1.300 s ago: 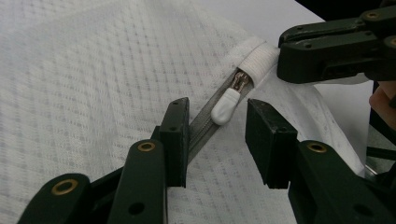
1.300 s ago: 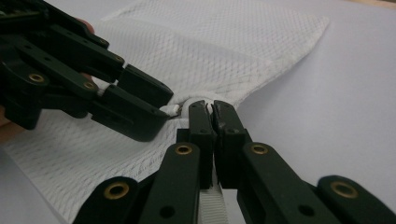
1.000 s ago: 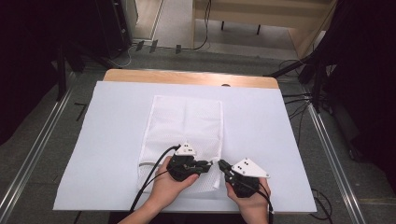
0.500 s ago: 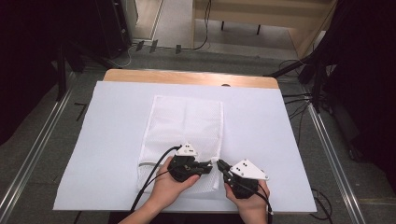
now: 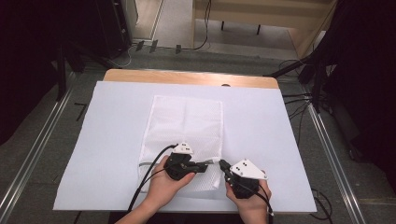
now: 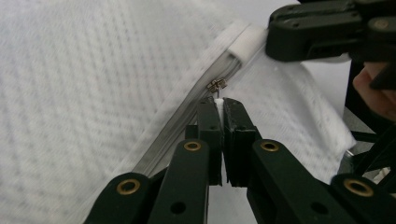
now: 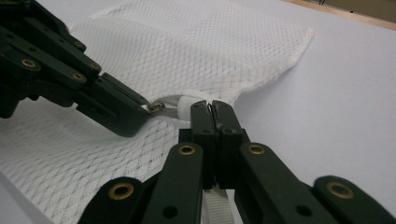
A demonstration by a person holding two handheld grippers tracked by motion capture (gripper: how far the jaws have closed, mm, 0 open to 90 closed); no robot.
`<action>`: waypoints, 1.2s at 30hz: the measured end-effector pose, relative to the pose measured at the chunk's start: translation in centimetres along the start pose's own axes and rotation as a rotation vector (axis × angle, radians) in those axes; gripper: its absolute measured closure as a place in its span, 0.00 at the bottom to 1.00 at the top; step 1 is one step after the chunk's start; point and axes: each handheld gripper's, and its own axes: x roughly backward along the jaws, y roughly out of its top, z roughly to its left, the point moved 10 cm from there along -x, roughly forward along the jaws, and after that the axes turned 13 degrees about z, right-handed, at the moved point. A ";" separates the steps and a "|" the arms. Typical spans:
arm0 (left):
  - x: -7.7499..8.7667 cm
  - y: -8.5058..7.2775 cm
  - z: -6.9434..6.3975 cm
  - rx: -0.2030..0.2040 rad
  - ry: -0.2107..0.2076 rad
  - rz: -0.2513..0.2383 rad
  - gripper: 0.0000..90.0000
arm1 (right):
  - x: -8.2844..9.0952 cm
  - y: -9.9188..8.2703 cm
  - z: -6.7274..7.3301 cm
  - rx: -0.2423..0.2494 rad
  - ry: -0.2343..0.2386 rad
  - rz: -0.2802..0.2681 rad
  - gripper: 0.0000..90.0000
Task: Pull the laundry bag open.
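One mesh bag (image 5: 184, 123); two hand-held grippers (image 5: 205, 165)

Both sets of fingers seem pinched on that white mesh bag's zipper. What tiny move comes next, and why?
Probably the left gripper draws the zipper pull along the zipper, away from the right gripper. The left has just closed on the pull's tab; the right pins the mesh bag at the zipper's end.

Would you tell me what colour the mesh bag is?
White: the mesh bag shows best in the right gripper view.

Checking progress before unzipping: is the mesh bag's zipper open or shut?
Shut: the slider sits at the zipper's end beside the white tab.
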 end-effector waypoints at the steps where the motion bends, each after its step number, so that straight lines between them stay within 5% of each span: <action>1: 0.2 -0.1 0.2 -0.001 0.002 0.003 0.97 | 0.1 0.0 -0.2 -0.005 -0.001 -0.002 1.00; 20: 3.5 -3.0 3.0 0.027 0.083 -0.013 0.97 | 0.4 0.2 -1.0 -0.003 -0.020 -0.017 1.00; 36: 7.6 -7.1 6.9 0.112 0.148 -0.033 0.97 | 0.4 0.0 -1.6 -0.012 -0.041 -0.012 1.00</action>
